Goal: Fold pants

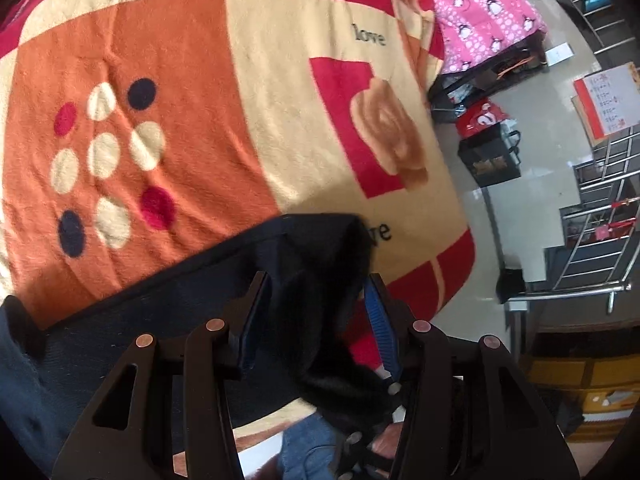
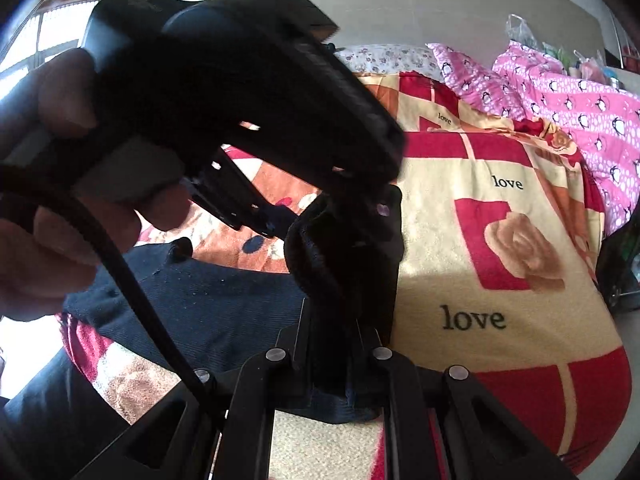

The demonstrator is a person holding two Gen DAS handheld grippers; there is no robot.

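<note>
In the left wrist view, the left gripper [image 1: 316, 300] had its two fingers partly apart, and a thick fold of the dark pants [image 1: 320, 248] stood between them. The fabric filled most of the gap, but I could not tell if both pads pressed on it. In the right wrist view, the right gripper [image 2: 332, 344] had its fingers almost together on a bunched fold of the pants [image 2: 208, 312], which rose up between them. Just above this fold, the other gripper and the person's hand [image 2: 60, 200] were very near and covered much of the view. The rest of the pants lay flat on the blanket [image 2: 480, 240], toward its near edge. The blanket had orange, red and cream squares with roses and the word "love". Farther back lay a pink penguin quilt [image 2: 580, 108].
</note>
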